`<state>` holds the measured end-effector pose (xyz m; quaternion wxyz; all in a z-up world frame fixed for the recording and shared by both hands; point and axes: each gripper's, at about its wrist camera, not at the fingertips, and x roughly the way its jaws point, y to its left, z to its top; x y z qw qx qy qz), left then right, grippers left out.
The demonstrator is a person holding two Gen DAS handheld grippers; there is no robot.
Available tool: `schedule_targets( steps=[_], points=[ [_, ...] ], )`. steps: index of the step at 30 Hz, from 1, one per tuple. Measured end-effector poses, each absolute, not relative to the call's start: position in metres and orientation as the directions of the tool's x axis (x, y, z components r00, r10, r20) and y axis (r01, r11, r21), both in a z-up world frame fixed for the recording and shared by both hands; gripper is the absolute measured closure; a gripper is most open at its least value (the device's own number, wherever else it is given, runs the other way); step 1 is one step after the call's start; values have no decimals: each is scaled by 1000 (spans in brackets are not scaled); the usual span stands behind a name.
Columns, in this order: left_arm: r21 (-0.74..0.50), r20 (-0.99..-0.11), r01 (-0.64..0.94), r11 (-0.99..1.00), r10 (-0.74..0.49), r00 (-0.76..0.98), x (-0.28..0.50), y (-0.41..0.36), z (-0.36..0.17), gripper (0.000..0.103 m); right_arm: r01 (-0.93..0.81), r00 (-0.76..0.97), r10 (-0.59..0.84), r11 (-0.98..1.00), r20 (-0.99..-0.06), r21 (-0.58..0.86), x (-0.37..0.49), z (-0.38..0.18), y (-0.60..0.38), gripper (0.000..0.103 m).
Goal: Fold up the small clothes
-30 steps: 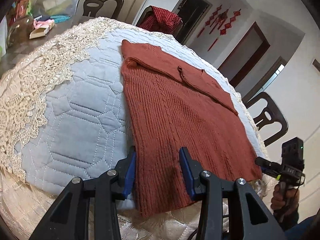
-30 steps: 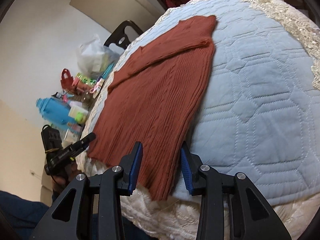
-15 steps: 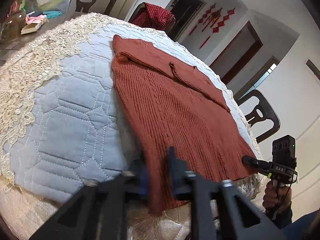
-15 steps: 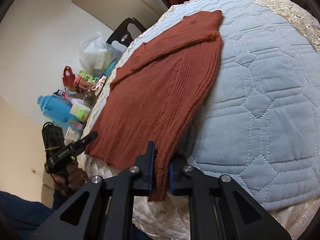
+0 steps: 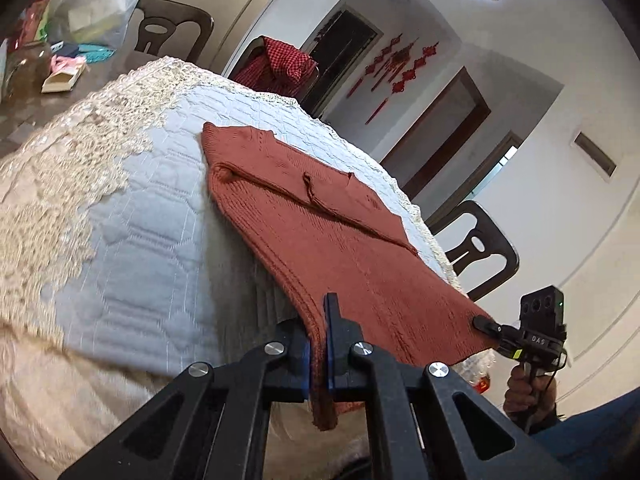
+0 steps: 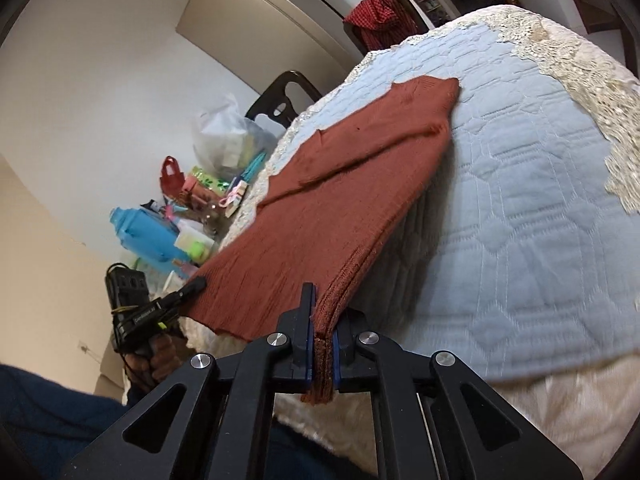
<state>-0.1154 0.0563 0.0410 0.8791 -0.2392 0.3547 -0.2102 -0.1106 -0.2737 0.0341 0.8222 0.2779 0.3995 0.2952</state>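
gripping sweater hem: left tongs, right tongs; hem now lifted.

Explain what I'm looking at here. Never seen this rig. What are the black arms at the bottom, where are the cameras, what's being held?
There is no robot. A person holds a two-finger grabber in each hand, with a fisheye camera on each looking forward along its fingers. The black arms at the bottom of each picture are that grabber's own tongs.

One picture is from the left tongs, the other from the right tongs. Each view also shows the other grabber off to the side, gripped in the person's hand.

A rust-red knitted sweater lies on a light blue quilted cover with lace trim. Both tongs are shut on the sweater's near hem, one at each corner, and that edge is raised off the cover. Chairs and clutter sit in the background.
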Motion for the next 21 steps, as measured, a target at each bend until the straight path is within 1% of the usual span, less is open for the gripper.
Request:
schedule_targets(
  steps=[4, 9, 13, 16, 19, 21],
  points=[
    [-577, -506, 203, 791, -541, 672, -109, 59, 45, 97, -277, 509, 718, 659, -475, 699, -110, 36, -274, 97],
    [-560, -450, 236, 794, -531, 718, -87, 58, 65, 96, -323, 528, 743, 623, -410, 712, -90, 48, -274, 97],
    [-536, -409, 264, 802, -520, 750, -59, 56, 82, 96, -364, 556, 752, 602, -353, 710, -62, 64, -278, 97],
    [-534, -382, 268, 802, -512, 769, -27, 56, 92, 97, -362, 577, 749, 592, -326, 720, -34, 72, -282, 97],
    [-540, -372, 262, 799, -507, 778, 3, 58, 98, 96, -341, 597, 731, 603, -330, 721, 0, 78, -286, 97],
    [-547, -382, 245, 801, -499, 778, 22, 60, 97, 96, -331, 606, 723, 608, -331, 722, 22, 80, -288, 97]
  ],
)
